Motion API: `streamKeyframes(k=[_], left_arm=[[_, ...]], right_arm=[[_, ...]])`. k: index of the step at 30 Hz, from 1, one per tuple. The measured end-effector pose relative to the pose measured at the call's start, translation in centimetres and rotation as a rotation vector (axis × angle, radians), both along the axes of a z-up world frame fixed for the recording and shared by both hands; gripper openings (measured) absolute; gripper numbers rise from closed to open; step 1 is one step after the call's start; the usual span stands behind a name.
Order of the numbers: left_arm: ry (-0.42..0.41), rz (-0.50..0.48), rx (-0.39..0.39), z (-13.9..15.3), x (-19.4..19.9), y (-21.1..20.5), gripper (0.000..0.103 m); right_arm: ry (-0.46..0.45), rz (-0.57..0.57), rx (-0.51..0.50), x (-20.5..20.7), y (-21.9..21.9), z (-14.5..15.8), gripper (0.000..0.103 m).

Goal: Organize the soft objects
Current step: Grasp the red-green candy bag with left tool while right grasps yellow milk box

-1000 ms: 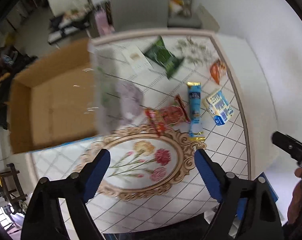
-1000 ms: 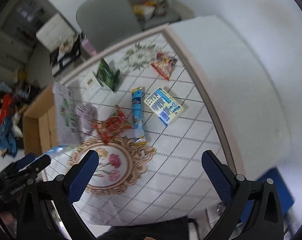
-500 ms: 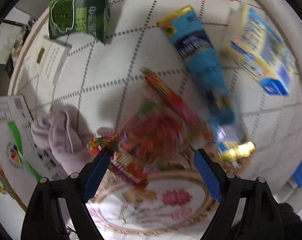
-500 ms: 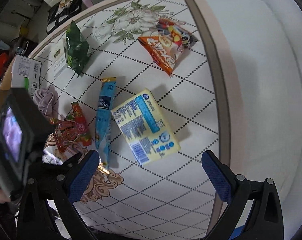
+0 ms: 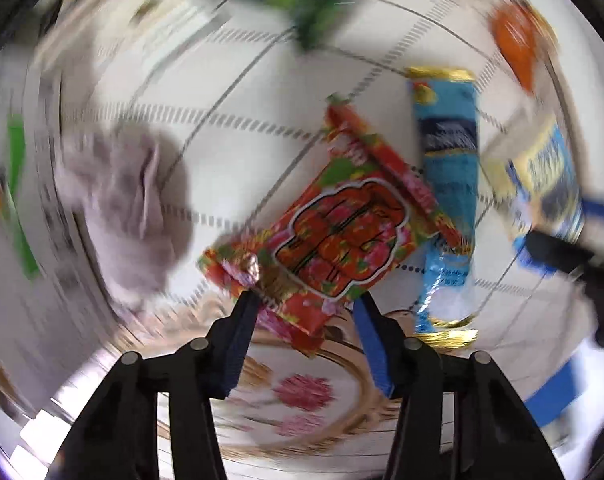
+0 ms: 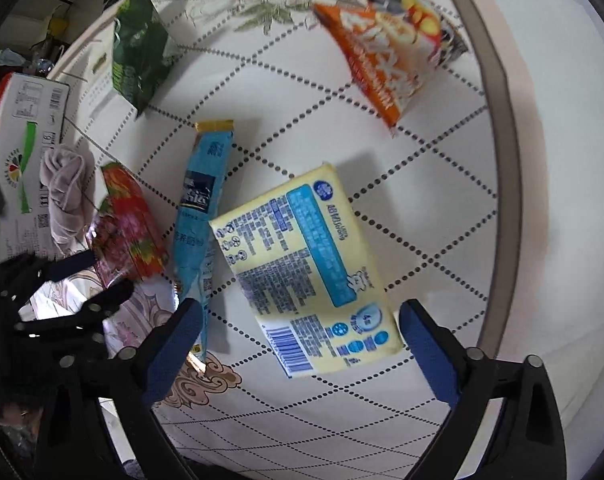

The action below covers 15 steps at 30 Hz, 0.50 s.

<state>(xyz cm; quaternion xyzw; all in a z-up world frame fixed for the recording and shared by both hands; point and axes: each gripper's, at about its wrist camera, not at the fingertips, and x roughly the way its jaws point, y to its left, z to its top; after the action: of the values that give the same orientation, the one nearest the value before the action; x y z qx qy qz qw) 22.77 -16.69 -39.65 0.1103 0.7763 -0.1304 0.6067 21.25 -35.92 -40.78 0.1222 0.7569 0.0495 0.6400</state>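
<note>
left tool [image 5: 306,306]: jaws just closed in around red snack packet [image 5: 334,236], lower centre; pad contact unclear
right tool [image 6: 297,320]: held wide open over yellow pack [image 6: 302,264], centre, on tabletop [image 6: 442,184]

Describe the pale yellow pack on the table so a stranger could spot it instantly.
On the white table with dotted diamond lines, look just ahead of the right gripper. The pale yellow pack lies flat there, right of the long blue sachet. It alone is blocky and rectangular, with a blue panel and a barcode.
</note>
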Motion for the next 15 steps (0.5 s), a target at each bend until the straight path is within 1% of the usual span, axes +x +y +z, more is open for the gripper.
streamKeyframes(k=[2, 3, 5, 6, 7, 8, 9, 10, 11, 12, 13, 15], left_arm=[[0.065, 0.115, -0.081, 0.3, 0.2, 2.0, 0.048], [0.082, 0.143, -0.105, 0.6, 0.1, 2.8, 0.048], [0.086, 0.160, -0.157, 2.0, -0.2, 3.9, 0.048], [0.073, 0.143, -0.160, 2.7, -0.4, 4.1, 0.048], [0.047, 0.108, -0.150, 3.7, -0.5, 4.1, 0.049], [0.007, 0.048, -0.122, 4.5, -0.6, 3.7, 0.055], [-0.058, -0.024, -0.063, 5.3, -0.6, 3.1, 0.059], [-0.089, -0.064, -0.036, 5.6, -0.3, 2.6, 0.060], [-0.126, -0.146, 0.005, 5.6, -0.1, 1.3, 0.061], [-0.138, -0.185, 0.027, 5.5, 0.0, 0.8, 0.061], [-0.155, -0.256, 0.056, 5.5, -0.1, -0.2, 0.061], [-0.146, -0.362, 0.079, 4.7, -0.4, -1.6, 0.062]], right_arm=[[0.008, -0.001, 0.002, -0.1, 0.2, -0.3, 0.097], [0.010, -0.001, 0.007, -0.1, 0.3, -0.3, 0.097], [0.013, -0.001, 0.019, -0.1, 0.4, -0.3, 0.097], [0.015, -0.002, 0.025, -0.1, 0.5, -0.5, 0.097], [0.017, -0.004, 0.032, -0.1, 0.5, -0.5, 0.097], [0.016, -0.005, 0.037, -0.2, 0.7, -0.5, 0.097], [0.013, -0.003, 0.043, -0.4, 1.1, -0.6, 0.097], [0.013, 0.000, 0.045, -0.4, 1.2, -0.6, 0.097], [0.015, 0.004, 0.044, -0.4, 1.3, -0.6, 0.097], [0.016, 0.008, 0.042, -0.4, 1.5, -0.6, 0.097], [0.015, 0.012, 0.040, -0.4, 1.7, -0.7, 0.097], [0.015, 0.014, 0.040, -0.4, 1.8, -0.7, 0.097]])
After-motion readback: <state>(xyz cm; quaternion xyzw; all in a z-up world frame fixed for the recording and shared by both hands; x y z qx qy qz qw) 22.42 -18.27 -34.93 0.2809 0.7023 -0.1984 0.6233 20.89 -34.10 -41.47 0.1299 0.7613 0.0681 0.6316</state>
